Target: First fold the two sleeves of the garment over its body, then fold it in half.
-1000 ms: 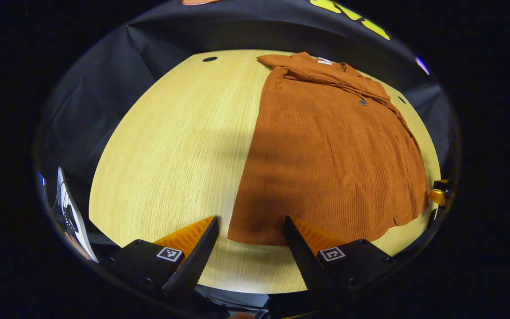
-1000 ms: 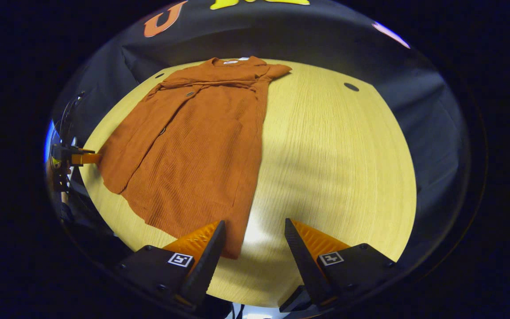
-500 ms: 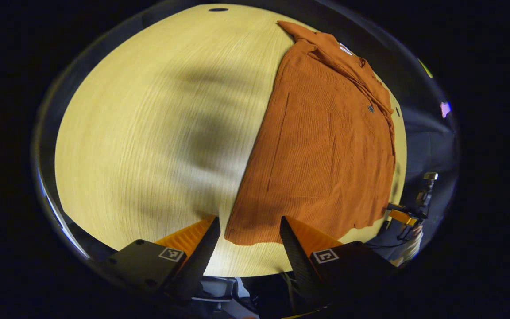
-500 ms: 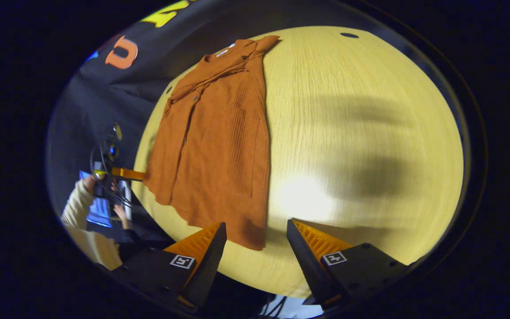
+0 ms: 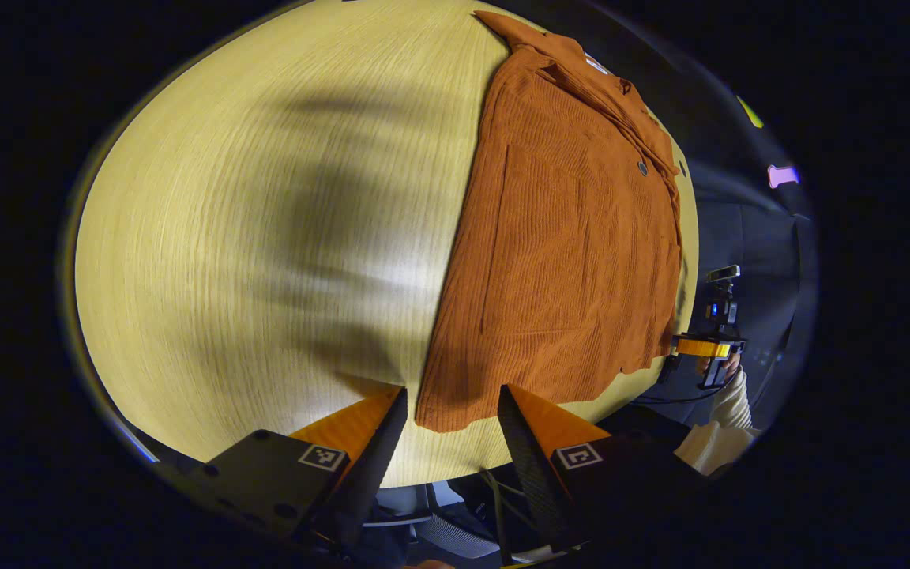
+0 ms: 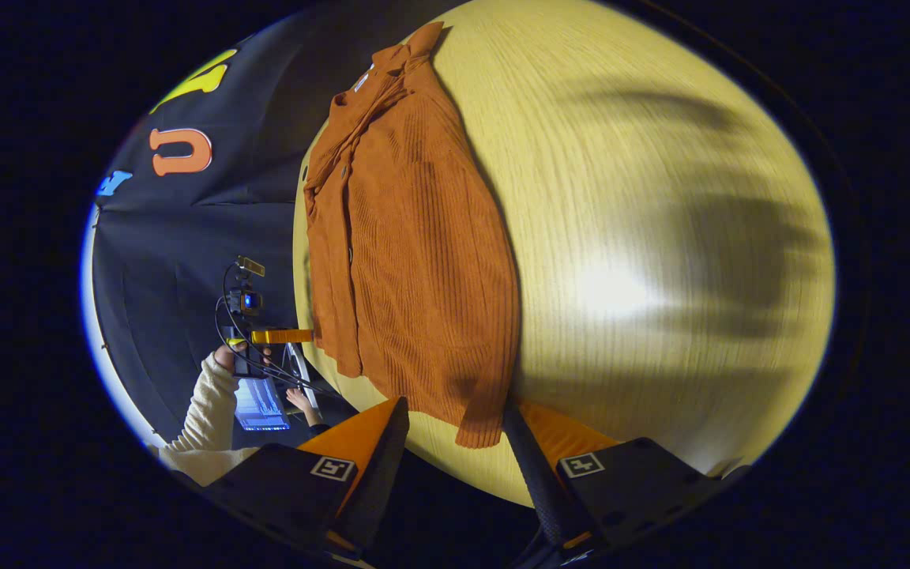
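A rust-orange ribbed shirt (image 5: 573, 237) lies flat on the round wooden table (image 5: 265, 237), collar at the far end, both sleeves folded in over its body. My left gripper (image 5: 449, 431) is open, and the near left hem corner lies between its fingers at the table's front edge. In the right gripper view the shirt (image 6: 415, 261) runs away from me, and my right gripper (image 6: 455, 438) is open around the near right hem corner. Each gripper also appears farther off in the other's view: the right gripper (image 5: 700, 346) and the left gripper (image 6: 281, 336), both beside the hem.
Bare tabletop (image 6: 644, 237) spreads wide beside the shirt, crossed by arm shadows. A person's cream sleeve (image 6: 202, 411) and a lit screen (image 6: 261, 403) sit below the table's near edge. Cables hang under the edge.
Both grippers have moved in to the hem corners and tilted down over the table. Their fingers have narrowed a little around the cloth.
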A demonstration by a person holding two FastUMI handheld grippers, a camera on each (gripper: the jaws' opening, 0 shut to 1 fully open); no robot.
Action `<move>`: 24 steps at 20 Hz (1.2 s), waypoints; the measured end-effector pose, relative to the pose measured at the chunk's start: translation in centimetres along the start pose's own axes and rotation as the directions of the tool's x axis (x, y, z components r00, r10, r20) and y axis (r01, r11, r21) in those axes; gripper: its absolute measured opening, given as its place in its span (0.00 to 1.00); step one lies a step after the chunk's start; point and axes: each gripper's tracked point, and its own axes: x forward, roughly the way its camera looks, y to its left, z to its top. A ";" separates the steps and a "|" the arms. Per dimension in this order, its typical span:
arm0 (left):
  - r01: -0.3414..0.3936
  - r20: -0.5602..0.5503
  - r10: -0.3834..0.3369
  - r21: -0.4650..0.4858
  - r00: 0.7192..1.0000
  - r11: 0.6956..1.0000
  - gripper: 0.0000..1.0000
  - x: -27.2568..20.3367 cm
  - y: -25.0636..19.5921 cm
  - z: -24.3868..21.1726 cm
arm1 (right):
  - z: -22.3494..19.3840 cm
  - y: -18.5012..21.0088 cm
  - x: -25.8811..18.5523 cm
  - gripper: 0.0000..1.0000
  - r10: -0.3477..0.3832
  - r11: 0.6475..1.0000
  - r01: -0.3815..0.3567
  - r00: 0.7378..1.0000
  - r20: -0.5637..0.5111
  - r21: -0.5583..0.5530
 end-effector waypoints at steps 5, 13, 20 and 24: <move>-0.078 -0.004 0.078 0.061 0.997 0.995 0.81 -1.9 -1.8 -0.7 | 0.6 -0.7 0.1 0.57 -0.008 0.998 0.007 1.000 0.002 0.060; -0.164 -0.007 0.165 0.052 0.986 0.985 0.59 -1.6 -1.1 -0.6 | 0.4 -0.2 0.7 0.52 -0.053 0.998 0.053 0.999 -0.010 -0.029; -0.346 0.059 0.343 0.271 0.937 0.898 0.58 -0.4 -1.5 0.5 | 0.1 -0.5 1.3 0.51 -0.074 0.997 0.074 0.997 0.004 0.007; -0.324 0.031 0.325 0.209 0.945 0.923 0.61 -0.5 -1.6 1.6 | -0.2 -1.1 1.5 0.22 -0.093 0.996 0.093 0.996 0.006 0.018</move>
